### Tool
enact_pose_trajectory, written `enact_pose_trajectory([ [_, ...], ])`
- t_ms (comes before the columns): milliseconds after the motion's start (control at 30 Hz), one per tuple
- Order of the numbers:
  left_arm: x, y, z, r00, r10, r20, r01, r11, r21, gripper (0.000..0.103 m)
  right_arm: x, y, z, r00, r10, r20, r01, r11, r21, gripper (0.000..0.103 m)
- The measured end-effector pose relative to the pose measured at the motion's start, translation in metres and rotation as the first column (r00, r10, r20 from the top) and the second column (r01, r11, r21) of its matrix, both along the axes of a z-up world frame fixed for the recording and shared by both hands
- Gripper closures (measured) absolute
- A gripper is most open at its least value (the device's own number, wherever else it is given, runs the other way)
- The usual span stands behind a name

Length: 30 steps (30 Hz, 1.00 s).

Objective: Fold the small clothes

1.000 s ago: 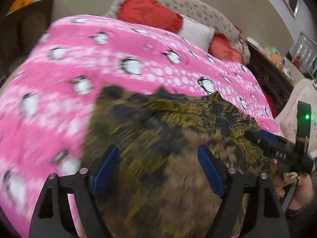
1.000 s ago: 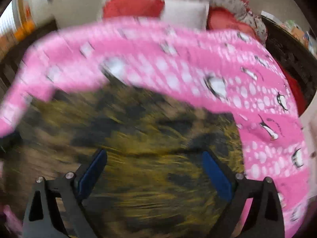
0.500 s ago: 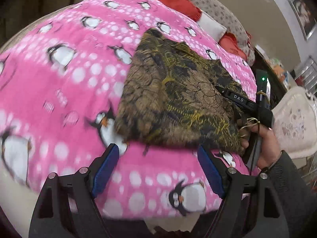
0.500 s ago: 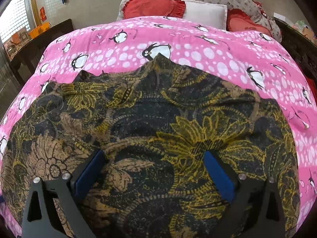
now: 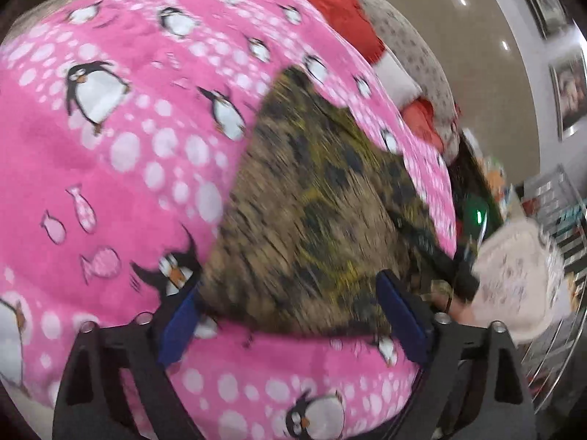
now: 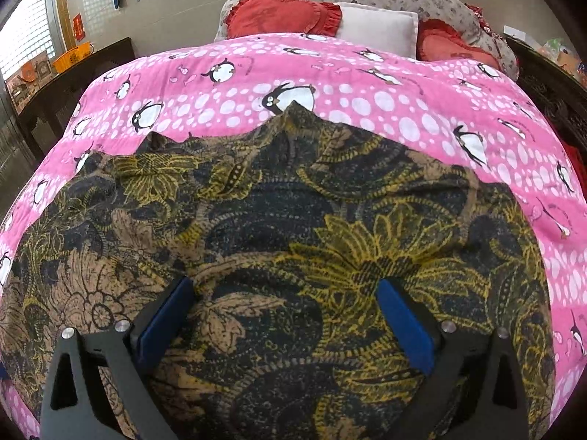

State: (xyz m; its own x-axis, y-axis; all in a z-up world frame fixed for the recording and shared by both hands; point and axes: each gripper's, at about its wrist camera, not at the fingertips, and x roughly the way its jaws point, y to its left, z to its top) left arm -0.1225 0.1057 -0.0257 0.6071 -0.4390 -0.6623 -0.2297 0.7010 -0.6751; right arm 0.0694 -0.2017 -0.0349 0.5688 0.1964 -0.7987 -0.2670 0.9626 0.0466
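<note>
Lying spread on pink penguin blanket, dark floral garment in black, tan and yellow, left gripper tilting down at its near hem, jaws just opening, nothing between them, right gripper hovering over cloth at 6 o'clock, jaws parted, gripping nothing.

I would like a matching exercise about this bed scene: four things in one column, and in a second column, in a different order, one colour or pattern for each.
Things:
1. garment
2. blanket
3. heart-shaped cushion
4. gripper pads

Colours or patterns:
A. pink with penguins and white dots
B. blue
C. red with a ruffled edge
D. dark with yellow and tan flowers

Right pairs: 1-D, 2-A, 3-C, 4-B
</note>
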Motion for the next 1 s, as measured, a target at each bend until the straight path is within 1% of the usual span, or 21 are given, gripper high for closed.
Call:
enact_pose_trajectory([
  [67, 0.002, -0.003, 0.0, 1.0, -0.005, 0.008, 0.005, 1.0, -0.01, 0.031, -0.001, 0.0, 0.0, 1.0, 0.0, 0.0, 0.0, 1.0, -0.001, 0.001],
  [167, 0.004, -0.02, 0.003, 0.993, -0.11, 0.05, 0.113, 0.992, -0.06, 0.031, -0.001, -0.001, 0.0, 1.0, 0.0, 0.0, 0.0, 1.0, 0.002, 0.001],
  [200, 0.005, -0.025, 0.005, 0.989, -0.133, 0.063, 0.136, 0.99, -0.044, 0.031, -0.002, -0.001, 0.0, 1.0, 0.0, 0.0, 0.0, 1.0, 0.003, 0.001],
  [233, 0.006, -0.024, 0.006, 0.988, -0.132, 0.074, 0.134, 0.99, -0.029, 0.034, -0.001, -0.001, 0.0, 1.0, 0.0, 0.0, 0.0, 1.0, 0.002, 0.001],
  [267, 0.007, -0.016, 0.007, 0.99, -0.105, 0.092, 0.108, 0.994, -0.031, 0.036, -0.002, -0.002, 0.0, 1.0, 0.0, 0.0, 0.0, 1.0, 0.003, 0.001],
  [333, 0.011, 0.005, -0.001, 0.997, -0.026, 0.073, 0.031, 0.996, -0.078, 0.038, -0.002, -0.001, -0.001, 1.0, 0.0, 0.001, 0.0, 1.0, 0.003, 0.001],
  [367, 0.014, 0.011, -0.007, 0.999, -0.008, 0.047, 0.013, 0.994, -0.11, 0.046, -0.002, -0.001, -0.001, 1.0, 0.001, 0.001, -0.001, 1.0, 0.005, 0.001],
  [400, 0.015, 0.012, -0.008, 0.999, -0.011, 0.039, 0.016, 0.993, -0.115, 0.046, -0.001, -0.001, -0.001, 1.0, 0.001, 0.0, -0.001, 1.0, 0.005, 0.001],
  [467, 0.015, 0.002, -0.004, 0.997, -0.058, 0.049, 0.063, 0.992, -0.112, 0.046, -0.001, -0.001, -0.001, 1.0, 0.001, 0.0, -0.001, 1.0, 0.006, 0.001],
  [500, 0.015, -0.004, -0.002, 0.995, -0.082, 0.052, 0.087, 0.991, -0.102, 0.046, -0.002, -0.001, -0.001, 1.0, 0.001, -0.002, -0.001, 1.0, 0.009, 0.001],
  [567, 0.017, -0.007, 0.0, 0.995, -0.085, 0.059, 0.088, 0.994, -0.058, 0.048, -0.001, -0.001, -0.001, 1.0, 0.002, -0.002, -0.002, 1.0, 0.009, 0.001],
  [600, 0.018, -0.002, -0.002, 0.997, -0.062, 0.053, 0.065, 0.996, -0.061, 0.052, -0.001, -0.001, -0.001, 1.0, 0.002, -0.002, -0.002, 1.0, 0.008, 0.001],
  [633, 0.018, 0.005, -0.007, 0.999, -0.023, 0.031, 0.024, 0.998, -0.059, 0.065, -0.001, -0.001, -0.001, 1.0, 0.002, -0.002, -0.002, 1.0, 0.008, 0.001],
  [667, 0.018, 0.009, -0.011, 1.0, 0.01, 0.005, -0.009, 0.999, -0.052, 0.083, -0.001, -0.001, -0.001, 1.0, 0.002, -0.002, -0.002, 1.0, 0.008, 0.001],
  [700, 0.017, 0.012, -0.013, 1.0, 0.025, -0.01, -0.026, 0.999, -0.047, 0.089, -0.001, -0.001, -0.001, 1.0, 0.002, -0.002, -0.002, 1.0, 0.007, 0.001],
  [733, 0.015, 0.016, -0.015, 0.999, 0.029, -0.018, -0.03, 0.998, -0.05, 0.092, -0.002, -0.001, -0.001, 1.0, 0.002, -0.001, -0.002, 1.0, 0.006, 0.001],
  [767, 0.013, 0.015, -0.015, 1.0, 0.027, -0.012, -0.027, 0.999, -0.037, 0.096, -0.001, -0.001, -0.001, 1.0, 0.003, -0.001, -0.003, 1.0, 0.006, 0.001],
  [900, 0.013, 0.0, -0.006, 1.0, 0.025, 0.014, -0.026, 0.995, 0.093, 0.1, -0.006, -0.001, 0.002, 1.0, 0.008, 0.009, -0.009, 1.0, 0.008, 0.0],
  [933, 0.014, -0.005, -0.003, 0.999, 0.018, 0.026, -0.022, 0.988, 0.15, 0.101, -0.007, 0.0, 0.003, 1.0, 0.013, 0.011, -0.013, 1.0, 0.004, 0.0],
  [967, 0.014, -0.015, 0.005, 0.998, -0.006, 0.055, -0.009, 0.968, 0.252, 0.102, -0.01, 0.0, 0.005, 1.0, 0.022, 0.015, -0.022, 1.0, 0.01, 0.0],
  [1000, 0.013, -0.019, 0.009, 0.997, -0.024, 0.077, -0.001, 0.95, 0.311, 0.102, -0.01, 0.0, 0.008, 1.0, 0.026, 0.012, -0.026, 0.999, 0.022, 0.0],
])
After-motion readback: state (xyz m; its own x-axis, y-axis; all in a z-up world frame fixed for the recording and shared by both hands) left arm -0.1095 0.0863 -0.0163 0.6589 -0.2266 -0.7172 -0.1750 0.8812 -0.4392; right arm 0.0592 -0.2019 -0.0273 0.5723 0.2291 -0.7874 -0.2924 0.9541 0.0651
